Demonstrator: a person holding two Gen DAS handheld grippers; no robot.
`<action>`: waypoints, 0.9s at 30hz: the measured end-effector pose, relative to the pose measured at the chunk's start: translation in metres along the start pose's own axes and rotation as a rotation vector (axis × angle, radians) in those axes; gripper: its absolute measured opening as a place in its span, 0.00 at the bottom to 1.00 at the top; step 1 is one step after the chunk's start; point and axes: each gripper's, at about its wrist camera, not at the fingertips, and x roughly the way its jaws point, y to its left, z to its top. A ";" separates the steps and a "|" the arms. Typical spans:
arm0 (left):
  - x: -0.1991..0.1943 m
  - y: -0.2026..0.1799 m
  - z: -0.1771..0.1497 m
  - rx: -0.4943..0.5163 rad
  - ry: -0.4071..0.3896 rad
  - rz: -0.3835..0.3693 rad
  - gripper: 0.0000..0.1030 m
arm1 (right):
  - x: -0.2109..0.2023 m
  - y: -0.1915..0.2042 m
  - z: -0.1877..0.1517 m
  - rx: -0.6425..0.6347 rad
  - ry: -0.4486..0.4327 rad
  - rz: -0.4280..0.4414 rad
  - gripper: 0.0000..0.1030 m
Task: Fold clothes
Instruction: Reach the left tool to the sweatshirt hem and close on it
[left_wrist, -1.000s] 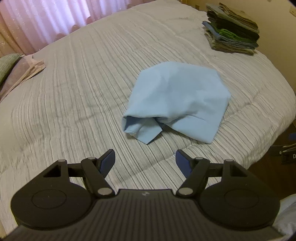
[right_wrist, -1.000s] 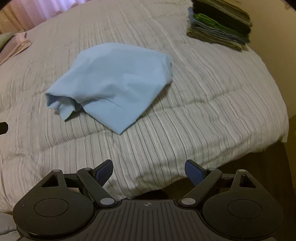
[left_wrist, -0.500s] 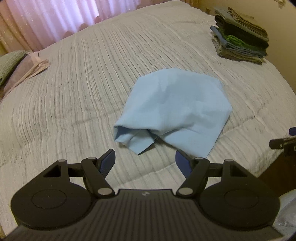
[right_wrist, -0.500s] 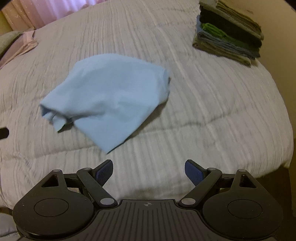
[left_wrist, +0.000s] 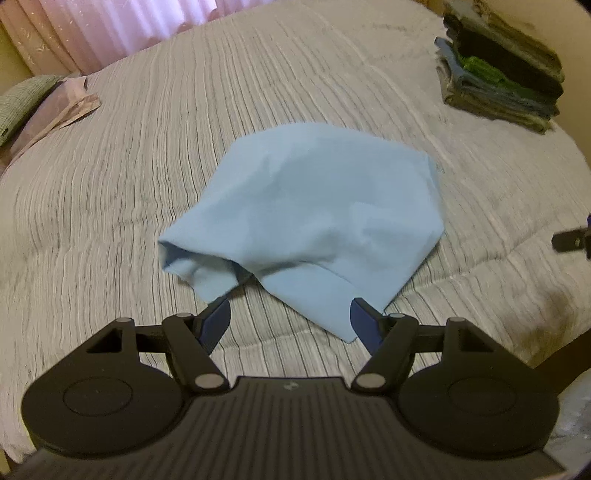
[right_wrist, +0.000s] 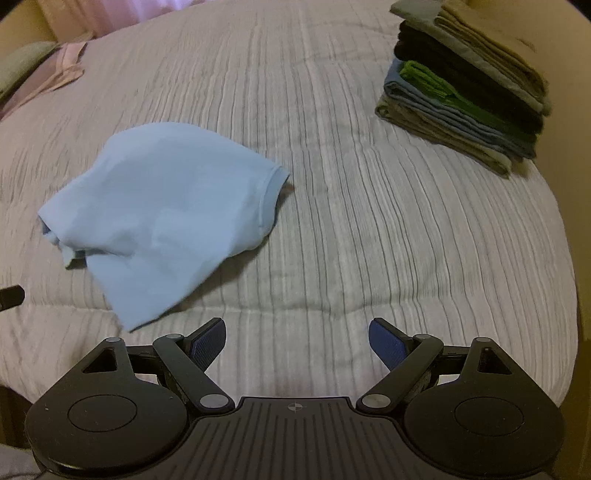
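A crumpled light blue garment (left_wrist: 314, 218) lies in a heap near the front of the striped grey bed cover (left_wrist: 166, 155). My left gripper (left_wrist: 290, 317) hovers just over the garment's near edge, open, nothing between its blue pads. In the right wrist view the same light blue garment (right_wrist: 166, 206) lies to the left, and my right gripper (right_wrist: 297, 338) stands open over bare cover to its right, apart from the cloth. A sliver of the right gripper (left_wrist: 572, 240) shows at the right edge of the left wrist view.
A stack of folded clothes (right_wrist: 465, 85) in olive, black, green and blue sits at the bed's far right corner. Pink bedding (left_wrist: 55, 114) and a green pillow (left_wrist: 22, 99) lie at the far left, below pink curtains (left_wrist: 110, 29). The bed's front edge drops off at the lower right.
Both grippers have moved forward and down toward the bed. The blue garment now sits closer to the left gripper's pads and further left of the right gripper. Both stay open.
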 end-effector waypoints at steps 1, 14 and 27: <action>0.004 -0.005 -0.001 0.005 0.006 0.009 0.66 | 0.004 -0.003 0.002 -0.007 0.004 0.005 0.85; 0.107 -0.087 -0.036 0.319 -0.019 0.111 0.66 | 0.035 -0.019 0.013 0.050 0.019 0.027 0.85; 0.191 -0.141 -0.072 0.682 -0.115 0.184 0.65 | 0.061 -0.057 0.003 0.126 0.127 -0.066 0.85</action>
